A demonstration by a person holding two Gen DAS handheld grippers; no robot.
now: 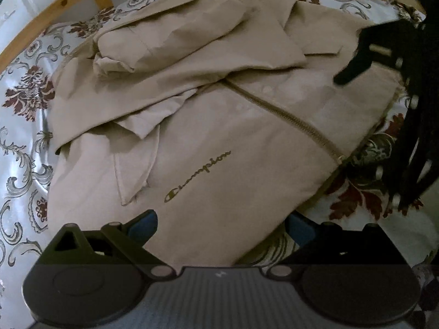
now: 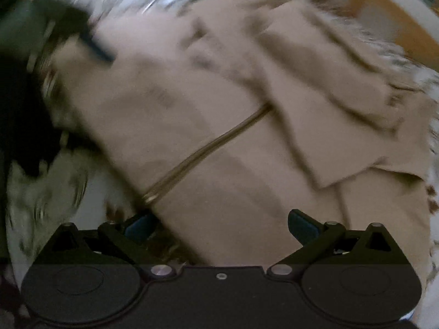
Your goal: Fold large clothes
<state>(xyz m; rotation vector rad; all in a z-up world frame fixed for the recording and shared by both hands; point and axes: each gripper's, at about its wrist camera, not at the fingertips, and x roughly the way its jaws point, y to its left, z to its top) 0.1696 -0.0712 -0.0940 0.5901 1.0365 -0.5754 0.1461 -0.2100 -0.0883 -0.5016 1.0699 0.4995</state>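
Note:
A beige Champion zip jacket (image 1: 219, 142) lies partly folded on a patterned bedspread, sleeves folded over its upper part. Its zipper (image 1: 288, 115) runs diagonally. My left gripper (image 1: 221, 226) is open just above the jacket's near hem, blue pads wide apart, holding nothing. The right gripper shows in the left wrist view (image 1: 356, 63) at the jacket's right edge. In the blurred right wrist view the jacket (image 2: 233, 137) fills the frame and my right gripper (image 2: 221, 226) is open above its hem near the zipper's end (image 2: 151, 198). The left gripper appears there at upper left (image 2: 93, 44).
The floral bedspread (image 1: 27, 126) surrounds the jacket. A wooden bed frame (image 1: 63, 5) runs along the far side, also seen in the right wrist view (image 2: 384, 27). A white wall lies beyond it.

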